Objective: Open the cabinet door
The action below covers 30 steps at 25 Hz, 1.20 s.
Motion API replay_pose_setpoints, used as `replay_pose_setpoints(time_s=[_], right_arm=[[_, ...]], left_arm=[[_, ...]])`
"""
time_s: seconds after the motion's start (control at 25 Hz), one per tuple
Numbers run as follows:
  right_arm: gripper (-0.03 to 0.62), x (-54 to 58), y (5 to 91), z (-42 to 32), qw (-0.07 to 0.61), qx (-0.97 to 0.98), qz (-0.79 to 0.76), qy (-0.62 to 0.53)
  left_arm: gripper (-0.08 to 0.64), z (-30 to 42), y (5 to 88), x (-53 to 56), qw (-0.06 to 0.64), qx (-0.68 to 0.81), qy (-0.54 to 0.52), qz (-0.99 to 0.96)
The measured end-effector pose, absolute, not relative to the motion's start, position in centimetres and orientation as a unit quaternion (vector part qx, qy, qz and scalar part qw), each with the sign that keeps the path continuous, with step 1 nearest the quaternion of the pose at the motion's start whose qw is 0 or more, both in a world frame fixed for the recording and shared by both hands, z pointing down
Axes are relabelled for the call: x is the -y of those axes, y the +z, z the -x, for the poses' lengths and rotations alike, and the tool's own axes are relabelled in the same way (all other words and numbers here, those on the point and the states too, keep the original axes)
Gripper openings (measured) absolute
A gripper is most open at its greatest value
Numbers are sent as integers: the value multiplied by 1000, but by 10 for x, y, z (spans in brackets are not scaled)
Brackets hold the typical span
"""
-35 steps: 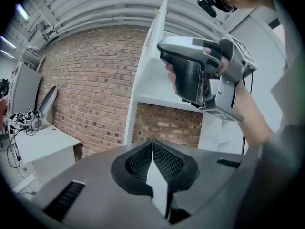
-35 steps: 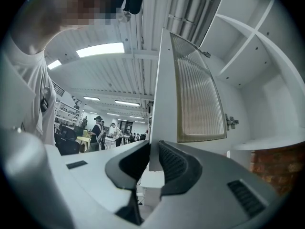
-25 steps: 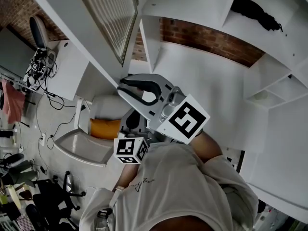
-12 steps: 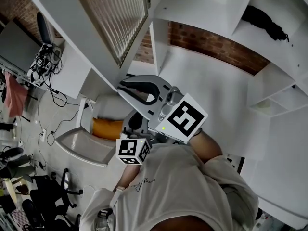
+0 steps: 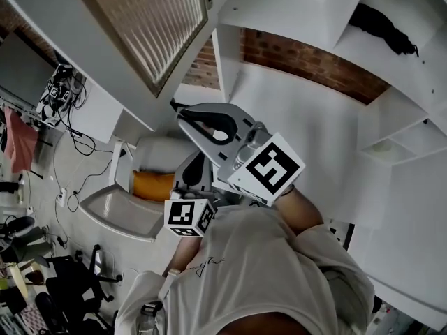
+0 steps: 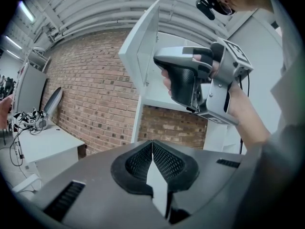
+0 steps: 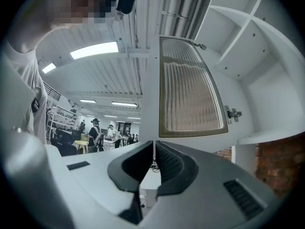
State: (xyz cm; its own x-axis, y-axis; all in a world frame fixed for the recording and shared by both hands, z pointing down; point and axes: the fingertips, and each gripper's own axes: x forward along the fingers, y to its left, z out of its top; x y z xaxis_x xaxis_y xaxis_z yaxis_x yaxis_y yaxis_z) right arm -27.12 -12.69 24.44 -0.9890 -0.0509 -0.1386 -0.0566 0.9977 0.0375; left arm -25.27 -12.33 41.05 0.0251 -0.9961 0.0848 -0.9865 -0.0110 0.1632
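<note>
right gripper (image 5: pixel 179 110): jaws closing, down to a thin slit in its own view (image 7: pixel 154 144), nothing between the pads. a second ago the loop between the jaws showed clearly wider in the head view.

tips sit just below the free lower corner of the cabinet door (image 5: pixel 98 47), very near it; cannot tell whether they touch. a second ago they lay right at the door's lower edge.

cabinet door: swung open, standing out from the white cabinet (image 5: pixel 293 5) toward the upper left of the head view. its ribbed glass panel (image 5: pixel 150 26) fills more of the frame than before, and the lower corner sits higher.

left gripper (image 6: pixel 152 144): jaws together, holding nothing. it is below the right one, same place as a second ago.
</note>
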Motion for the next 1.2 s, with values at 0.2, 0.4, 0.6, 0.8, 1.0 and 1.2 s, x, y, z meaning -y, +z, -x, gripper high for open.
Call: replay_pose_setpoints(time_s=[0.2,0.4,0.6,0.8,1.0,1.2], right_arm=[[29,141,253,255,63,-996,51,34],[26,150,254,237,59,-994,86,26],[25,162,259,213,51,-991,120,28],[25,170,267,187,39,-988,146,41],[25,178,277,167,23,-984,170,44],[25,189,289,144,7,-980,194,37]], left_arm=[[17,238,412,130,88,682,-25,-725],[17,224,412,136,90,667,-23,-739],[17,207,412,143,90,651,-18,-753],[17,190,411,145,88,640,-18,-763],[17,178,408,148,87,634,-20,-768],[17,167,404,153,85,627,-18,-774]])
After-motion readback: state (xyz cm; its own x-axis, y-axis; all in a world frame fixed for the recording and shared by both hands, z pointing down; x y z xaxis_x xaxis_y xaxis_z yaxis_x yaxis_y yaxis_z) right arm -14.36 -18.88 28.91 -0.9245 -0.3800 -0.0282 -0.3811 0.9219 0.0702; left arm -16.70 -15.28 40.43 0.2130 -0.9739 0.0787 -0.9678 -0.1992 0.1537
